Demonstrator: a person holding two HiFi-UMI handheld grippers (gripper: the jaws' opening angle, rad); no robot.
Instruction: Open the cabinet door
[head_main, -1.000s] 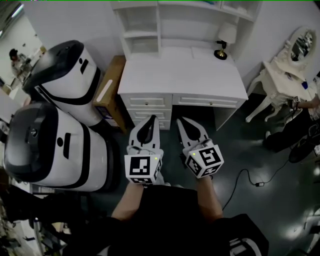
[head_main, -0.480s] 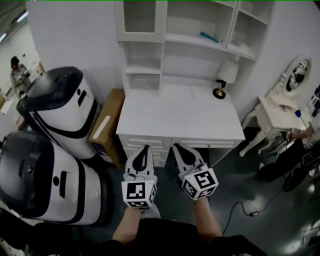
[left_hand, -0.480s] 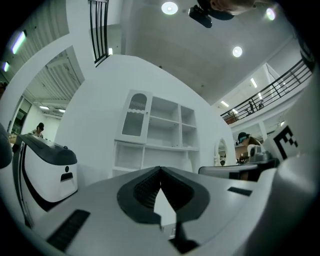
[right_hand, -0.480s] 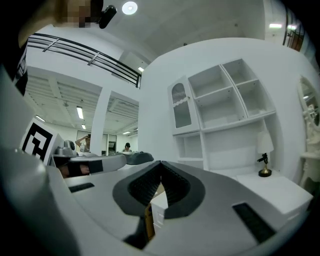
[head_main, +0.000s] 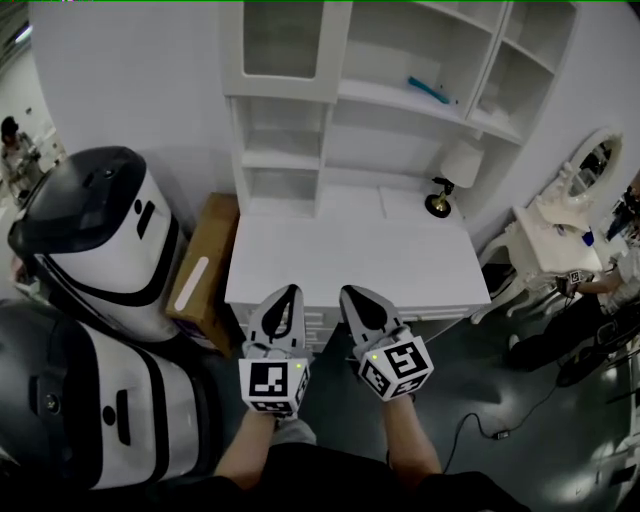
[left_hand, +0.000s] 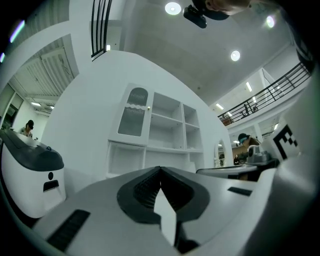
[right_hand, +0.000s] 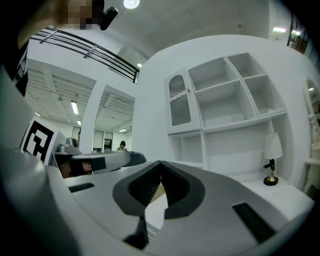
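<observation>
Moved in on the white shelf unit (head_main: 400, 130) since a second ago: filling the top of the head view now, against only the lowest shelves back then. Both claws carried forward as well, to just over the near edge of the counter (head_main: 350, 250).

Cabinet door (head_main: 283, 40) at the unit's upper left, shut, long axis upright, with a glazed panel arched at the top. Well apart from both claws: ahead and above, beyond the whole depth of the counter.

Left claw (head_main: 288, 292) pressed together, pinching nothing, and almost straight below the door in the head view. Judged the nearer of the two for that reason. Right claw (head_main: 350, 294) likewise pressed together and empty, set a little toward the door's right side.

Small knob (left_hand: 148, 107) on the door's right edge, plain in both gripper views. Hinges therefore probably on the left, with the swing outward toward the person. Calls for a reach up and forward, then a spread claw closing on that knob.
</observation>
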